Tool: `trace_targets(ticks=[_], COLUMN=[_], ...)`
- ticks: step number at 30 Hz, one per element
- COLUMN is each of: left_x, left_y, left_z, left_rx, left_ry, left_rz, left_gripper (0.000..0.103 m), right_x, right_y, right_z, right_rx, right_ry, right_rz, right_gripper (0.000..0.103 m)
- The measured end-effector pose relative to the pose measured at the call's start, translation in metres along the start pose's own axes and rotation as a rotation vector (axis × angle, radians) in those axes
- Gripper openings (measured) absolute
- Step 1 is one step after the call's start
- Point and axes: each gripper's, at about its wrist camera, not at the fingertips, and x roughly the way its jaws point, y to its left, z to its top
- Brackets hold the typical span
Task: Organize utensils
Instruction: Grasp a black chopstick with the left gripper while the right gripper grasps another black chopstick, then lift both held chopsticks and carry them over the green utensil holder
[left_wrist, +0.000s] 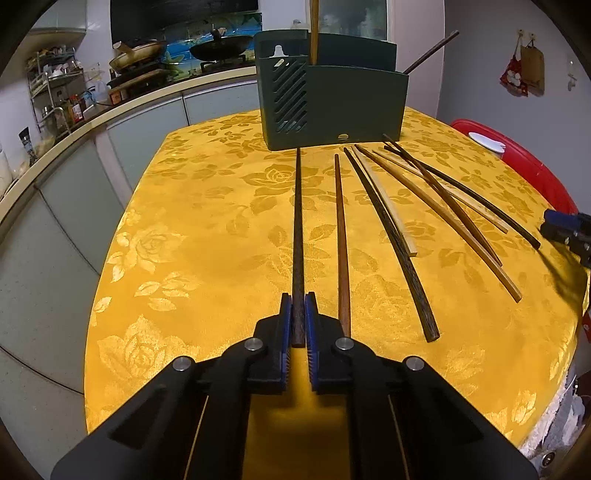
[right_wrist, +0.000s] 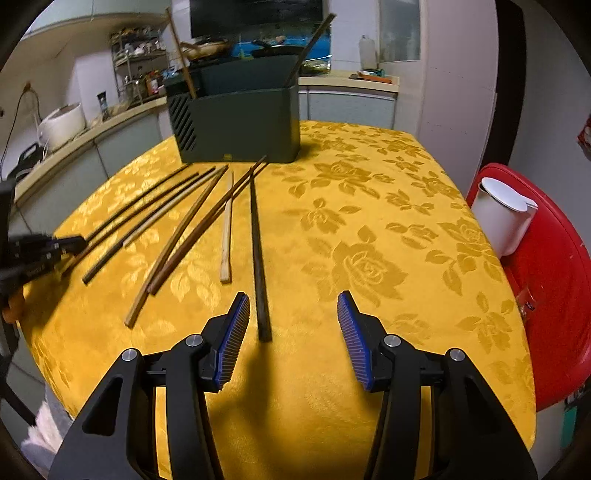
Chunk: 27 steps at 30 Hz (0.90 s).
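Clamping the thick end of a dark chopstick (left_wrist: 297, 236), left gripper (left_wrist: 297, 317) clenched with blue ribbed pads tight on both sides; slim tip reaching far toward the green utensil holder (left_wrist: 332, 107). Best done by lifting the thick end first, keeping the stick in line with the fingers, then swinging the tip up and over the holder's rim before letting go. Worth avoiding the reddish-brown chopstick (left_wrist: 341, 240) lying just to the right.

Right gripper (right_wrist: 293, 325) released, jaws spread, poised above the near end of a black chopstick (right_wrist: 258, 258) still flat on the cloth, not yet touched. Needs centring over that end before closing.

Sticks: round, tapered, hard wood or bamboo, some pale, some near black, fanned loosely between the grippers. Yellow tablecloth (right_wrist: 369, 266): soft, sheened, rose-patterned, likely to snag little. Holder: matte plastic, boxy, slotted side, two sticks already standing inside.
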Motion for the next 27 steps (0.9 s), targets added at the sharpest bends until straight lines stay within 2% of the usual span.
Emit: trace_targets(ticks=[7,13,19,22,27], left_x=[-0.008,-0.013,-0.015,-0.019,-0.032], left_y=[0.002,0.002,0.003,0.003,0.001], left_z=[0.000,0.001,0.001,0.002,0.010], left_rx=[-0.021,-0.034,-0.034,-0.036,-0.025], left_ry=[-0.005,-0.008,-0.011,-0.014,-0.031], left_rz=[-0.003,-0.008,-0.006,0.000,0.011], left_gripper=[0.007,0.007,0.007,0.007,0.007], right_x=[0.012,0.016,0.016,0.016,0.002], right_y=[0.010,0.017,0.016,0.011,0.008], right_z=[-0.006,-0.008,-0.006,-0.005,0.000], right_rx=[-0.047,-0.074,-0.062,-0.036,-0.030], right_ry=[0.004,-0.020,-0.018,-0.007,-0.022], right_rz=[0.004,0.057,0.087,0.107,0.091], right_gripper=[0.046,0.021,0.008,0.008,0.008])
